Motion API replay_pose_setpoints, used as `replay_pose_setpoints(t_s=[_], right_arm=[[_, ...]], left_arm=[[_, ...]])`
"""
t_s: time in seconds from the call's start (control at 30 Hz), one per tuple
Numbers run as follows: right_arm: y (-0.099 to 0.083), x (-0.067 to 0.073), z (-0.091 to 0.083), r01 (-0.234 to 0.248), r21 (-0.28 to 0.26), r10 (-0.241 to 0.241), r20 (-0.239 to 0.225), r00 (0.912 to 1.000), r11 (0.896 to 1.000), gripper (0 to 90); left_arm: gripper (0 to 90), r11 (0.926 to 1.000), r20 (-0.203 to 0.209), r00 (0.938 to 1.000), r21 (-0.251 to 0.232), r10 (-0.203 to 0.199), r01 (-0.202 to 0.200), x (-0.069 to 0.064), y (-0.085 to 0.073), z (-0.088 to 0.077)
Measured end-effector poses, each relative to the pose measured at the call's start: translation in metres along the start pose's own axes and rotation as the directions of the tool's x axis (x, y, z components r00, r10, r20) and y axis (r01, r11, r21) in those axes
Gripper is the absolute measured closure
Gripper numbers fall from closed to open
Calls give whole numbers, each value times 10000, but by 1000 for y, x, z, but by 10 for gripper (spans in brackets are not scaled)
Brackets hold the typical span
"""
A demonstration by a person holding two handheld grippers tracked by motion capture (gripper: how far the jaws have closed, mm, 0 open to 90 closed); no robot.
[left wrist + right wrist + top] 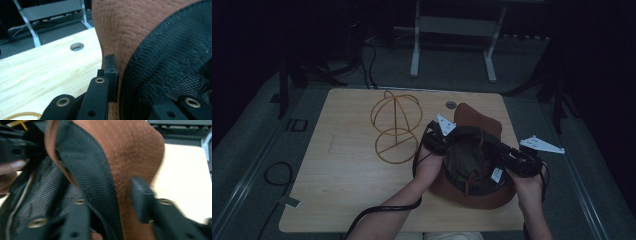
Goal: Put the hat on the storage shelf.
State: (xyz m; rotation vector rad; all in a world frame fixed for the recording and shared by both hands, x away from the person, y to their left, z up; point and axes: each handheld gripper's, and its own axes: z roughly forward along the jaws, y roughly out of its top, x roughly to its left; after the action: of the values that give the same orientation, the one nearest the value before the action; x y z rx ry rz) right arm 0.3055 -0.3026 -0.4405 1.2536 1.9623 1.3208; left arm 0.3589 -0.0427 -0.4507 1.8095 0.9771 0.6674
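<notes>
Wire hat stand (394, 127) of gold hoops is sitting on the light wood counter (342, 170), toward the far edge, left of centre. Round cable hole (451, 105) is lying near the far edge. White metal frame (452, 40) is standing on the floor beyond the counter.

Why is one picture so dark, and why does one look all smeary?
The high view is dim: the room around the table is almost black, and the brown hat and wire stand look murky. The left gripper view is bright and fairly sharp on the hat's stitching, though the near fingers are soft. The right gripper view is smeared by motion, and its fingers are blurred.
</notes>
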Motion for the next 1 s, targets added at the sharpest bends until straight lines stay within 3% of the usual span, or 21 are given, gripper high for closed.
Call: replay_pose_setpoints(t_s=[0.17,0.3,0.47,0.6,0.67,0.7,0.73,0.77,0.8,0.87,0.9,0.93,1.0], right_arm=[[1,-2,-24,128,-208,-140,-581,9982,9997,472],[-2,-5,-40,437,-217,-450,-651,9969,9988,421],[-6,-16,-59,197,-501,-235,-760,9968,9986,407],[-9,-35,-72,44,-625,-63,-303,9995,9980,402],[-11,-44,-74,28,-525,-34,-110,9999,9986,389],[-11,-44,-74,28,-525,-34,-110,9999,9986,389],[-13,-48,-75,73,-448,-78,-91,9999,9990,391],[-15,-54,-74,25,-299,-27,-42,10000,9995,392],[-16,-56,-73,-17,-221,15,-83,10000,9998,392],[-18,-60,-71,-73,-103,71,-191,9998,9999,408],[-18,-60,-70,-120,-62,119,-273,9996,9999,412],[-19,-61,-69,-122,-38,121,-411,9991,9999,422],[-19,-59,-67,-30,41,33,-544,9985,10000,435]], left_arm=[[864,9997,142,9999,-238,28,-24,3,1,-3],[864,9991,293,9993,-355,234,-223,0,2,-9],[864,9983,489,9984,-522,276,-250,4,2,-19],[862,9937,1399,9893,-1091,404,-252,11,3,-32],[862,9924,1728,9833,-1176,574,-373,14,3,-37],[862,9924,1728,9833,-1176,574,-373,14,3,-37],[862,9890,2295,9700,-1401,801,-485,17,4,-42],[861,9860,2564,9613,-1544,1013,-627,18,3,-45],[861,9836,2953,9481,-1663,1176,-702,20,3,-47],[861,9809,3471,9272,-1763,1405,-826,23,3,-50],[861,9792,3832,9118,-1867,1475,-799,24,3,-52],[861,9784,3981,9043,-1895,1539,-831,25,2,-53],[861,9755,4532,8772,-2089,1586,-685,27,1,-54]])
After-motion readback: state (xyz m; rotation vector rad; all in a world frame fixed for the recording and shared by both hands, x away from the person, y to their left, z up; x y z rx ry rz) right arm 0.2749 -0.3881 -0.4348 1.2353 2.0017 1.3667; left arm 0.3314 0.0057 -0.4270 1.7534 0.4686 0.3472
